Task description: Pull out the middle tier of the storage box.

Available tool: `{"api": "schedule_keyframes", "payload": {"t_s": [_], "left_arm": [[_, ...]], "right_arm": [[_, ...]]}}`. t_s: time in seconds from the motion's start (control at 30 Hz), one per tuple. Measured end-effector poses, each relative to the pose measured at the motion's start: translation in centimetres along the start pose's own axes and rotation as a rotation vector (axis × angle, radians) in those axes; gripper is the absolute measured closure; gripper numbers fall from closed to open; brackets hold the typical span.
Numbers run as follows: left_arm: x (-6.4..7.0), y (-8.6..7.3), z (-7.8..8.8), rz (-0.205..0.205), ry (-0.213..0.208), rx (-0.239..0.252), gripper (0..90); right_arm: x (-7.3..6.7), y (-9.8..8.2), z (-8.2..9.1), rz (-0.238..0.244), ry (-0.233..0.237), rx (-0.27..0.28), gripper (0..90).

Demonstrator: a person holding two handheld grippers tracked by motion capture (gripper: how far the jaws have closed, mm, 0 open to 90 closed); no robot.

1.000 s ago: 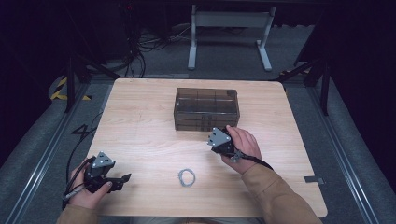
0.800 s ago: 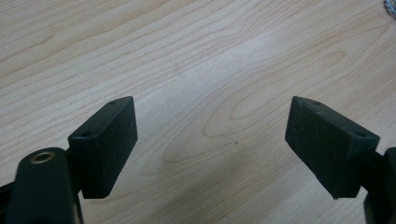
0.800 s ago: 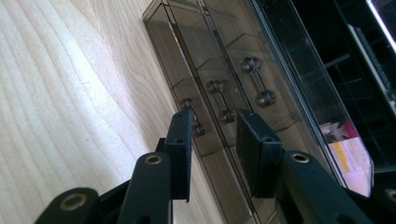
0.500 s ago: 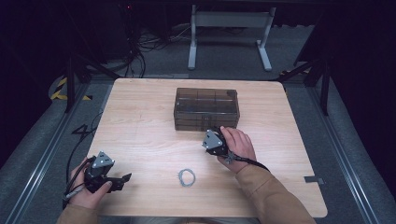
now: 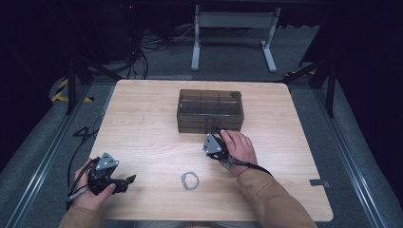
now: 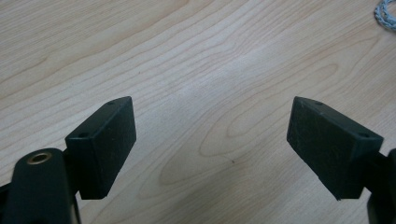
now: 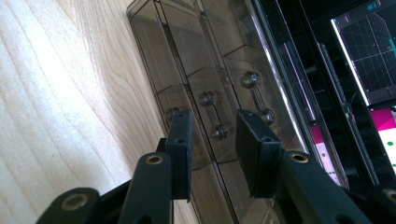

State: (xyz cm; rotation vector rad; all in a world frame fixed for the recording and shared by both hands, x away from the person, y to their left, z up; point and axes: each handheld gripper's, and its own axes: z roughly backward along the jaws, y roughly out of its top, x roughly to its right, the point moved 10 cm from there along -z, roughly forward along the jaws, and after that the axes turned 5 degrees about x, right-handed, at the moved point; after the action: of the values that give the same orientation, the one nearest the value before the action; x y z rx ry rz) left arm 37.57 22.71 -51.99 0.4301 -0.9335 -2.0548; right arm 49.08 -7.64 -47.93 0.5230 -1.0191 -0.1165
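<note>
high view showed that the right gripper [image 5: 215,140] had moved a little left and closer to the box [image 5: 210,110] than it was a second before. the right hand [image 5: 239,146] now sat just at the near front of the box. the left gripper [image 5: 124,181] had not moved. it lay in the left hand [image 5: 90,190] at the near left corner of the table [image 5: 142,128].

the box was dark see-through plastic with drawers. it stood near the middle of the table, a bit to the far side. in the right gripper view, the right gripper's [image 7: 212,149] jaws were part way open, with a small gap between them. they were on either side of a little drawer handle [image 7: 212,115] on the front of the box. i could not tell if they touched it. a second handle [image 7: 259,97] sat on the next drawer.

in the left gripper view, the left gripper's [image 6: 210,140] jaws were wide open with nothing in them, and bare wood lay below.

a small silver ring of chain [image 5: 190,180] lay flat on the table near the person, between the two hands. its edge showed at the top corner [image 6: 386,12] of the left gripper view. nothing stood between the right gripper and the box.
</note>
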Motion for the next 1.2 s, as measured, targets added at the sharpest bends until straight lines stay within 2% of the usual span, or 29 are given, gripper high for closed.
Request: {"api": "schedule_keyframes", "payload": {"t_s": [0.37,0.57,0.8,1.0,1.2], "left_arm": [[0.0,0.4,-0.3,-0.005,-0.012,-0.003,16.6],[0.2,0.9,-0.8,-0.017,-0.021,0.000,16.7],[0.3,1.2,-1.2,-0.025,-0.030,0.000,16.7],[0.3,1.4,-1.4,-0.024,-0.037,0.000,17.0],[0.4,1.5,-1.4,-0.018,-0.045,0.002,17.3]], "right_arm": [[-0.3,0.1,-0.6,0.023,-0.023,-0.003,67.4],[-0.5,0.0,-1.0,0.066,-0.073,-0.024,67.5],[-0.3,-0.1,-1.1,0.095,-0.131,-0.054,67.6],[-0.6,0.1,-1.0,0.153,-0.187,-0.080,67.6],[-0.7,0.2,-1.1,0.178,-0.214,-0.086,67.5]]}}
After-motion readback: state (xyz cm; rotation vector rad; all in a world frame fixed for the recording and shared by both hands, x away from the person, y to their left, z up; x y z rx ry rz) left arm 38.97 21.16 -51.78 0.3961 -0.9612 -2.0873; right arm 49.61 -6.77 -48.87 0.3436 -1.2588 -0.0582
